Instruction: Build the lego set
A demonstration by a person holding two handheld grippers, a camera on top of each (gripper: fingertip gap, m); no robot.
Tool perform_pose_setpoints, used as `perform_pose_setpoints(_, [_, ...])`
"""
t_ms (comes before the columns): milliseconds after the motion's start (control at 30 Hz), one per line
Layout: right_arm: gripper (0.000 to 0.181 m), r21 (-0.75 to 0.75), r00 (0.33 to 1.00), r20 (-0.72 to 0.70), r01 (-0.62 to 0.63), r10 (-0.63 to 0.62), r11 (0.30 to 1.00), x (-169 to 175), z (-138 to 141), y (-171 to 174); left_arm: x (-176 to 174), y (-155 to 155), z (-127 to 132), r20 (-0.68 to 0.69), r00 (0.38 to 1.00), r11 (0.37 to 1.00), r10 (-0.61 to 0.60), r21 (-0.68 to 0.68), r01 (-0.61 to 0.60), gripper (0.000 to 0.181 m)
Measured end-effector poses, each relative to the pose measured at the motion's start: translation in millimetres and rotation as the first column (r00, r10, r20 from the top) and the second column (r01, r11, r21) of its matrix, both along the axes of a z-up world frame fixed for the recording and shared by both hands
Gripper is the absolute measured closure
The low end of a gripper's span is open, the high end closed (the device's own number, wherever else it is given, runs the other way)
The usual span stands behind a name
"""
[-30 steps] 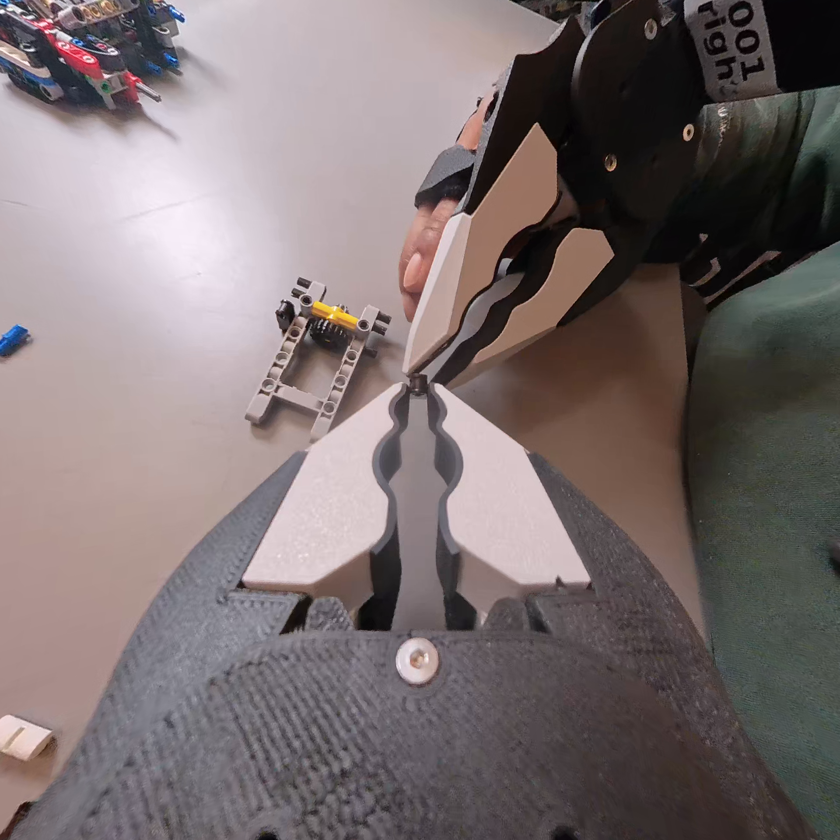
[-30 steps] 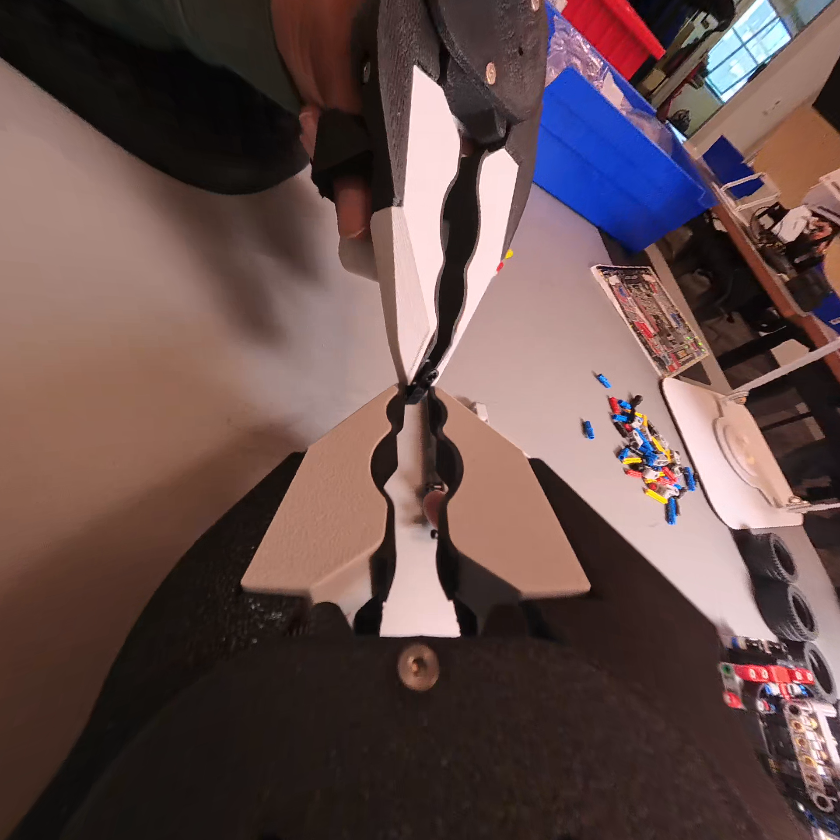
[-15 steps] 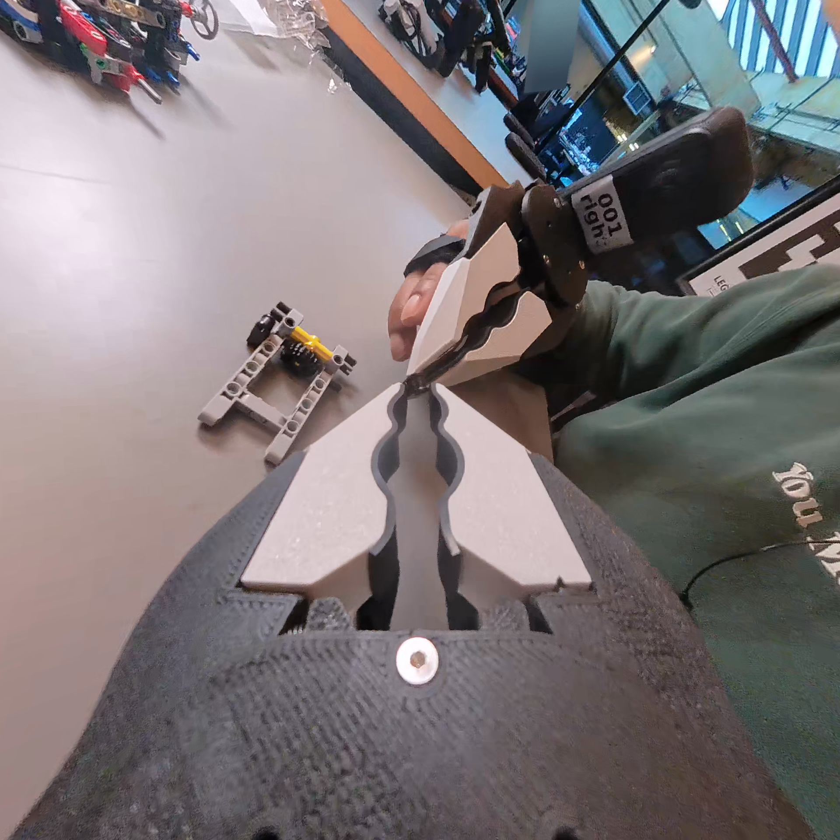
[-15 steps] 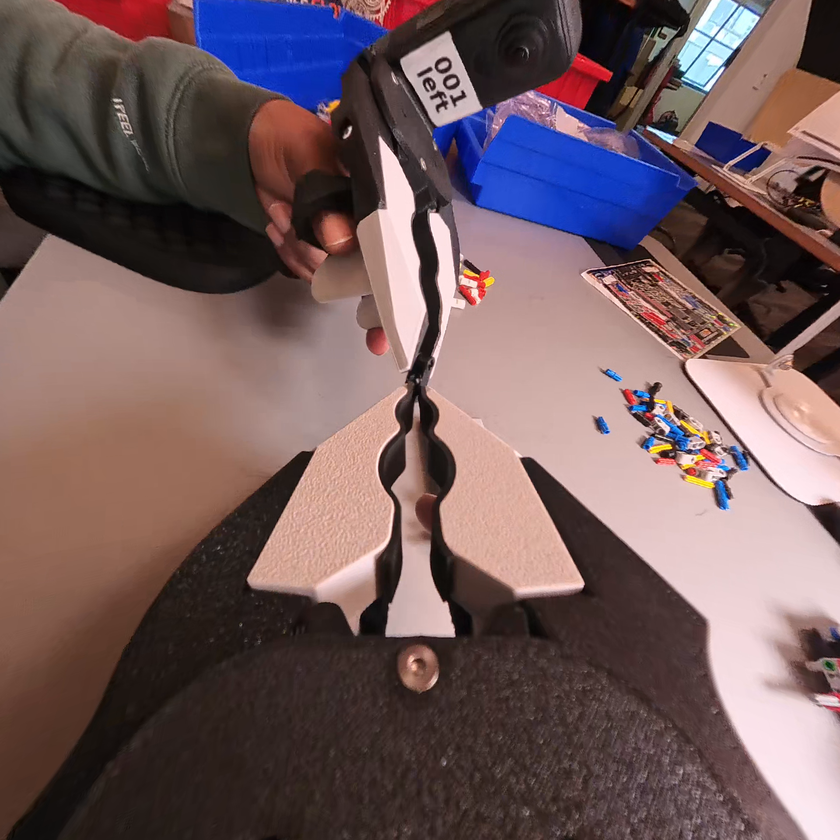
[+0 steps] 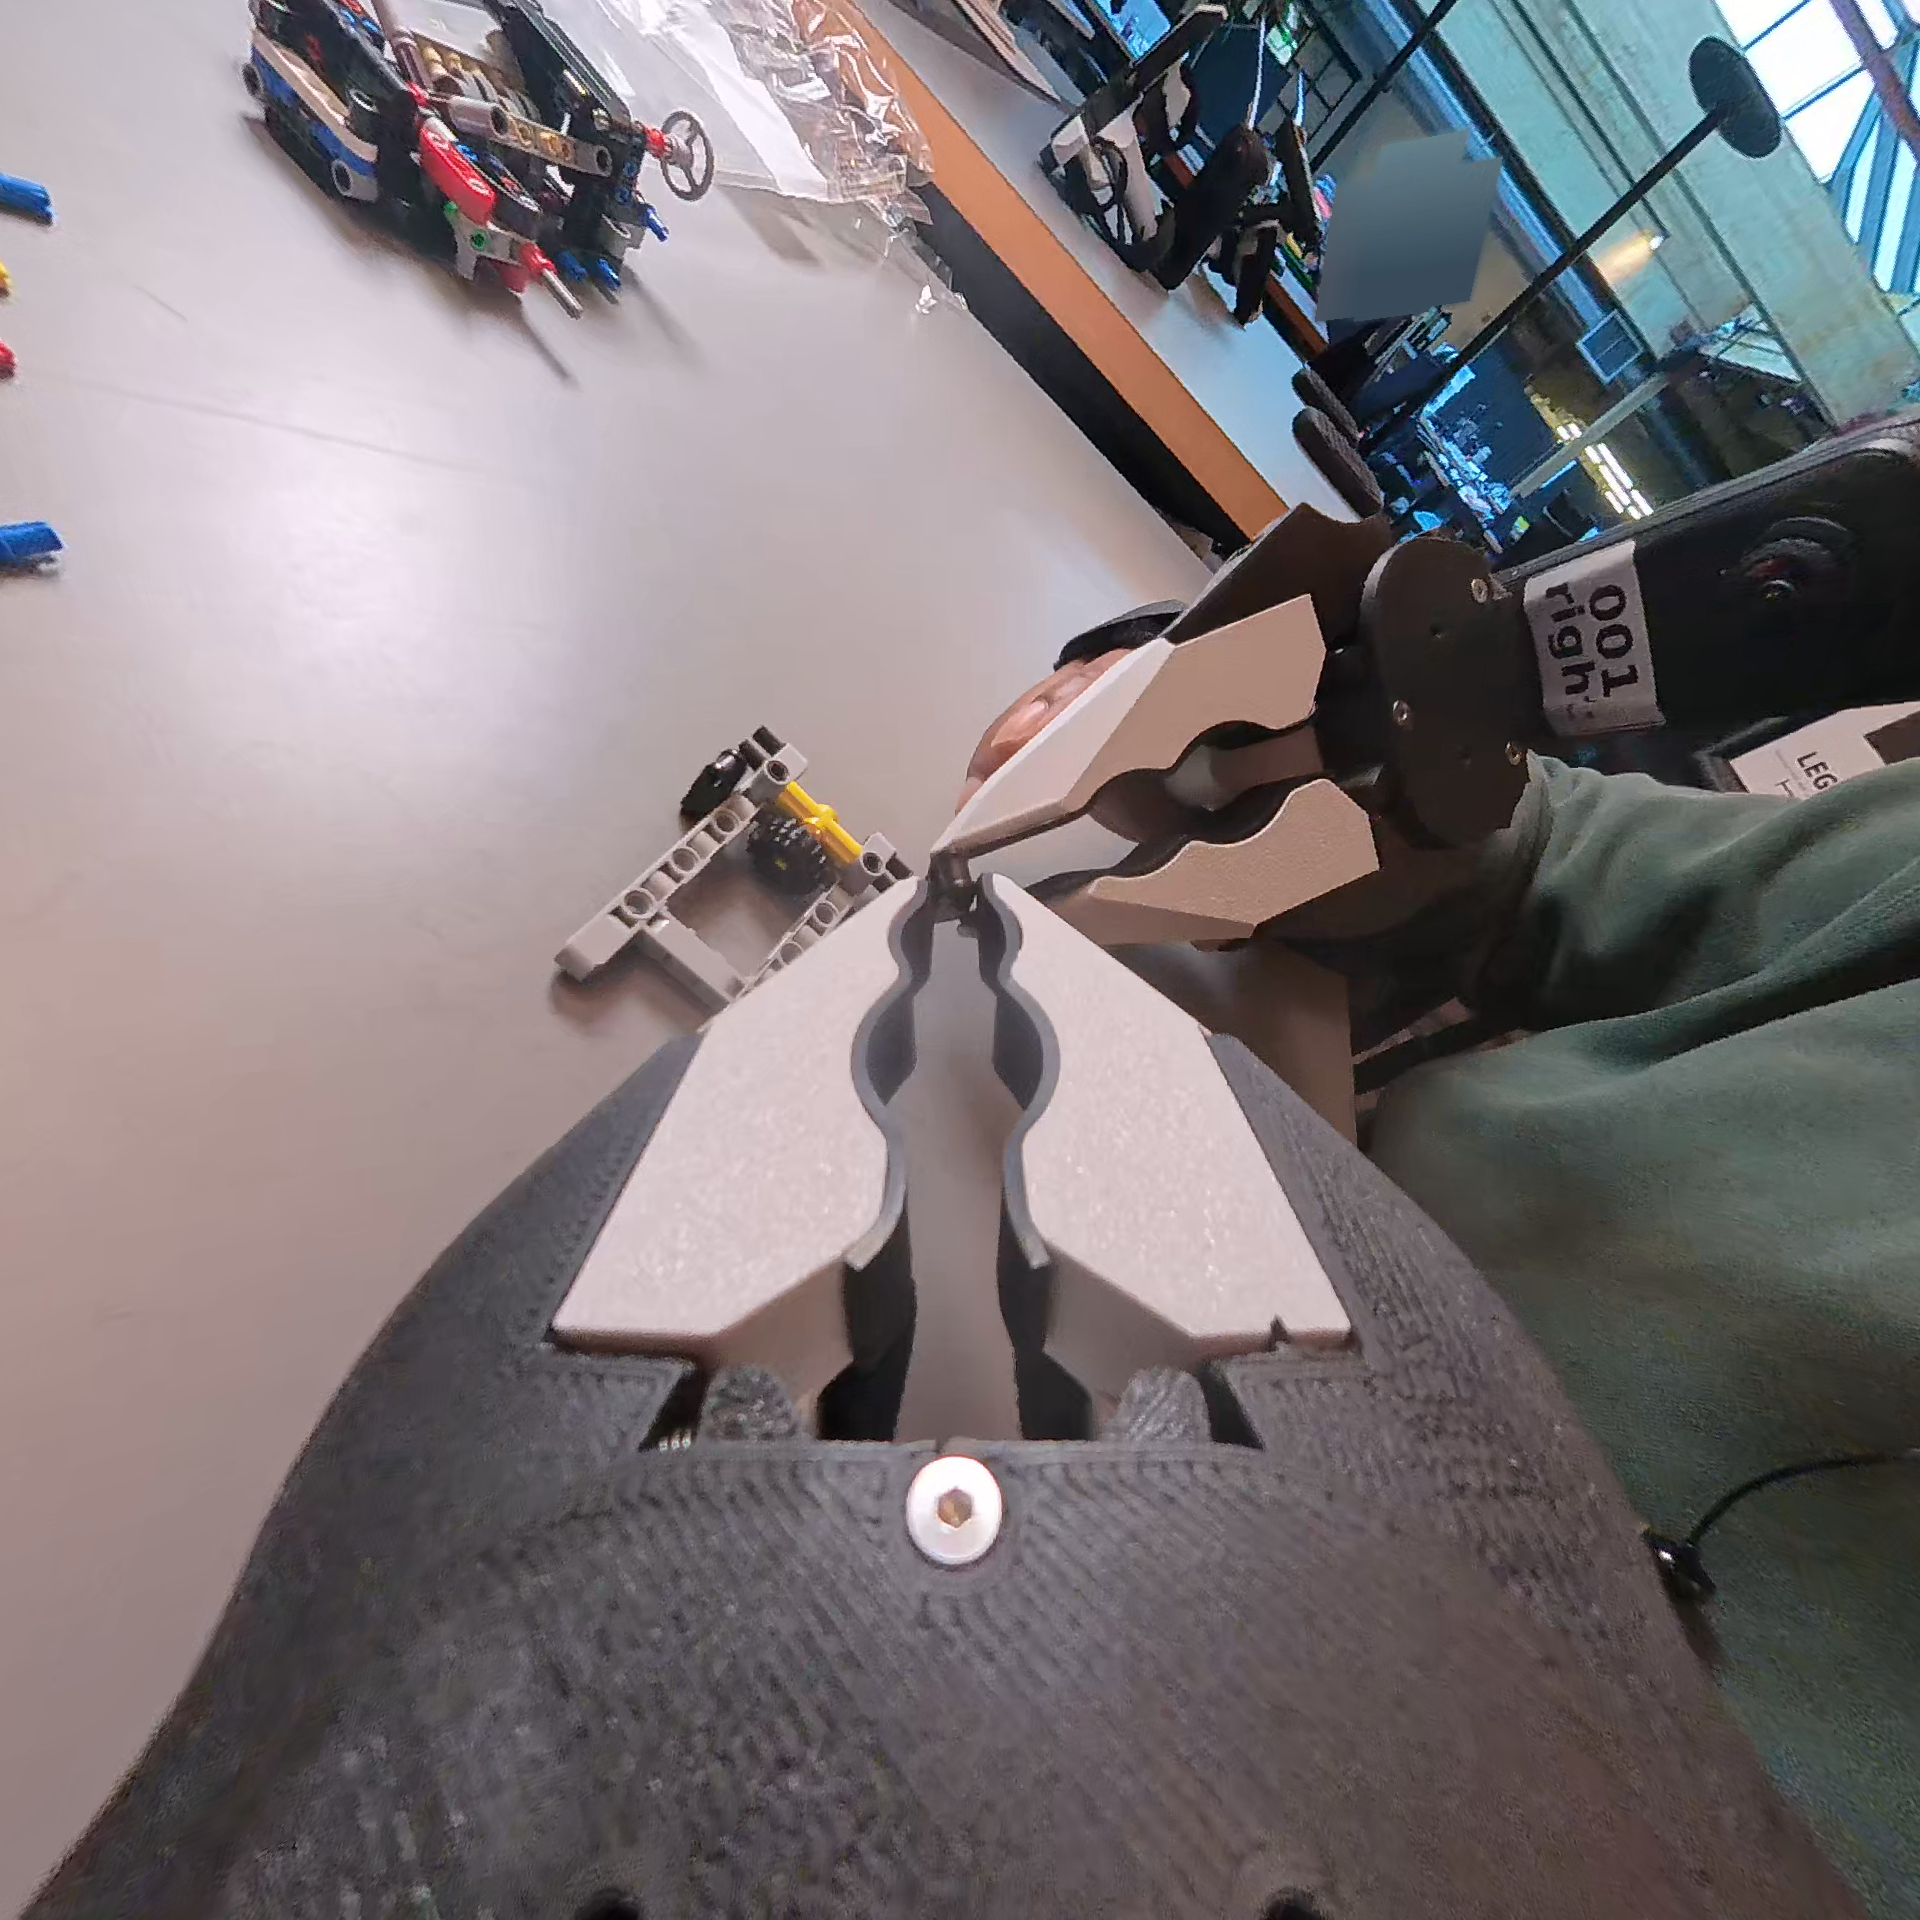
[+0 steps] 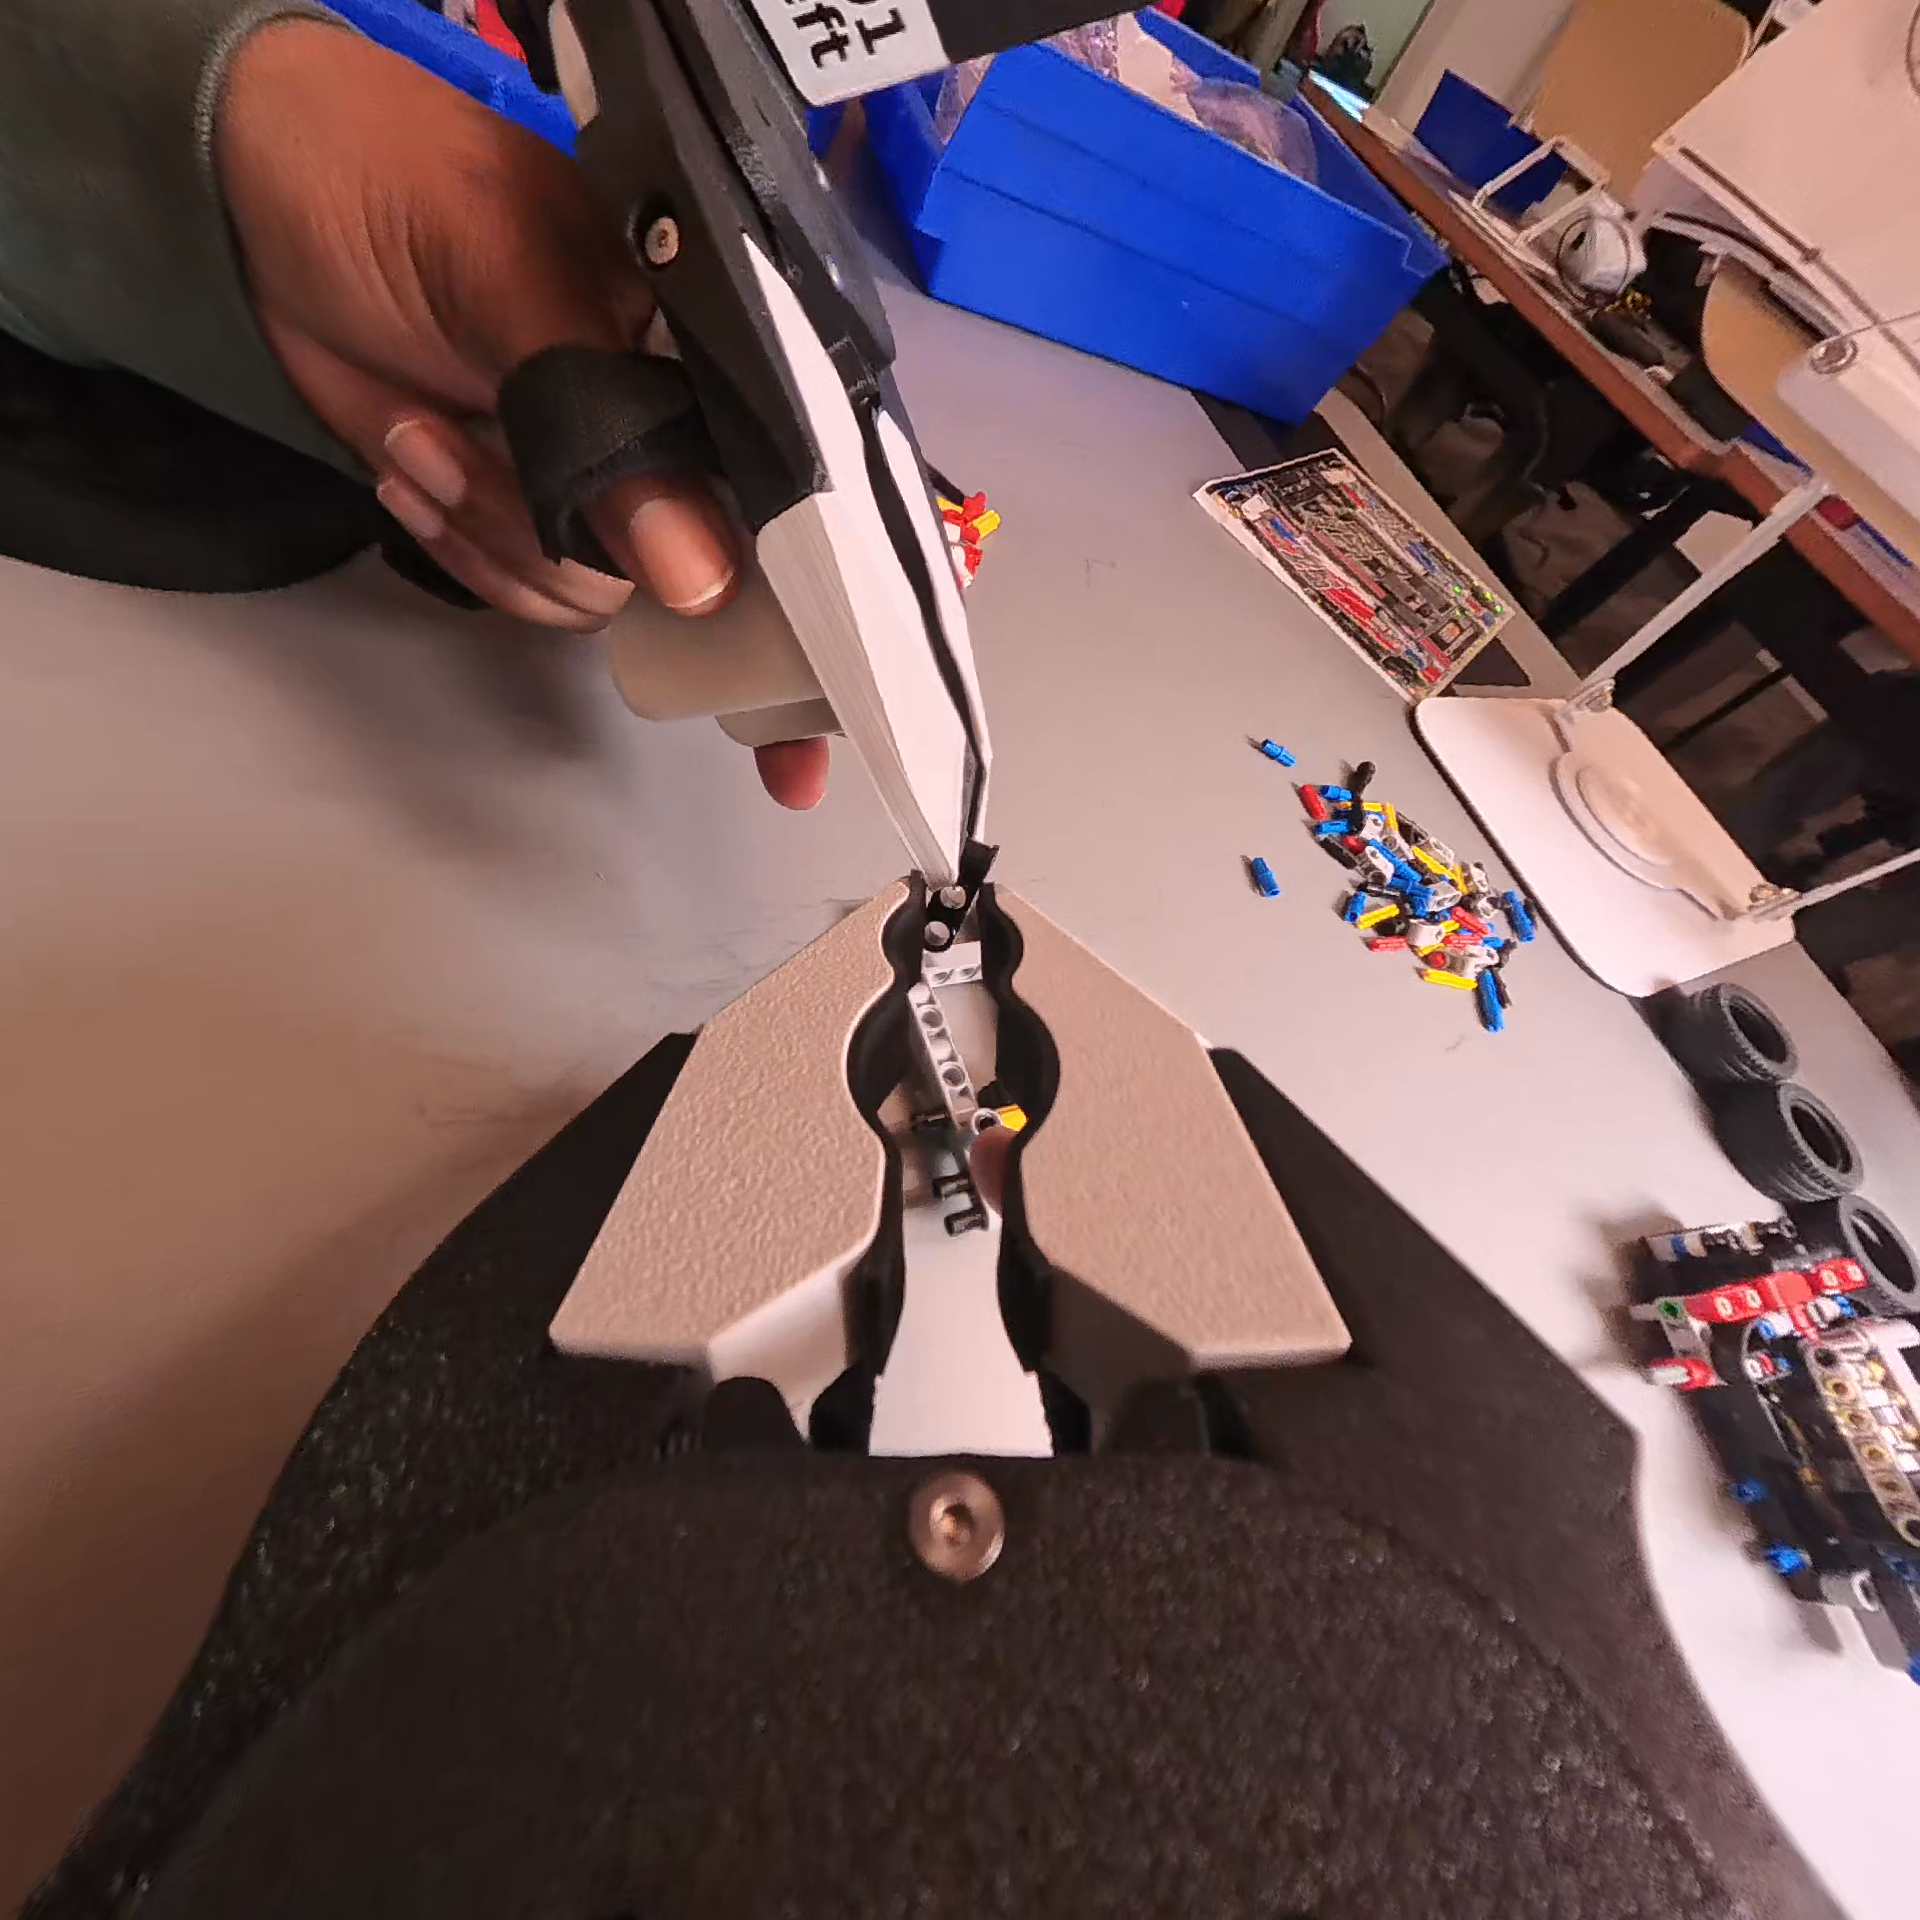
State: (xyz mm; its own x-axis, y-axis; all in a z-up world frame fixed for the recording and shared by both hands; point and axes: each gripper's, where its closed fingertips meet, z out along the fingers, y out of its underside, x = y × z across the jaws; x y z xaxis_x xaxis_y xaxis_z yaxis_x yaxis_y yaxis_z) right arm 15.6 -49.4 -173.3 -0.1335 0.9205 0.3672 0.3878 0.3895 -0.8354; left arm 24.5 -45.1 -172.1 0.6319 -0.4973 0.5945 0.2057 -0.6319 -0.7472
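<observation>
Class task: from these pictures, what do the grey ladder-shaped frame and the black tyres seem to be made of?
Grey ladder-shaped frame: probably hard moulded plastic, smooth, slightly glossy, with crisp round holes. Black tyres: probably rubber, matte, with ribbed tread; blur leaves that open.

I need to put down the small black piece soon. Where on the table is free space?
Bare table lies between the grey frame and the car model. In the right wrist view it is crowded by the loose pieces, tyres and booklet.

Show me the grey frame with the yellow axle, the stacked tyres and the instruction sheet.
grey frame [image 5: 681,920], left wrist view, cross beam.
tyres [image 6: 1813,1143], right wrist view, middle tyre's sidewall.
instruction sheet [image 6: 1361,566], right wrist view, page centre.
</observation>
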Motion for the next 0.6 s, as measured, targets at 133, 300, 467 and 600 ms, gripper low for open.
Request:
perform_pose_setpoints(133, [0.174, -0.054, 1.000, -0.006, 0.000, 0.000, 0.999, -0.3, 0.3, 0.5, -0.6, 0.5, 0.8, 0.033, 0.999, 1.000, 0.004, -0.008, -0.004, 0.175])
perform_pose_setpoints(300, [0.174, -0.082, 1.000, -0.030, -0.011, 0.009, 0.997, 0.2, 4.2, 0.6, -0.3, 0.2, 5.8, 0.234, 0.972, 0.997, 0.002, -0.070, 0.015, 0.174])
perform_pose_setpoints(467, [0.176, -0.124, 0.994, -0.095, -0.062, 0.051, 0.990, 3.8, 15.1, 0.1, 0.2, -3.3, 24.9, 0.433, 0.900, 0.995, -0.041, -0.061, 0.074, 0.173])
perform_pose_setpoints(600, [0.176, -0.126, 0.988, -0.130, -0.097, 0.080, 0.987, 5.5, 20.6, -2.6, 0.1, -5.2, 30.0, 0.439, 0.897, 0.996, -0.062, -0.034, 0.085, 0.175])
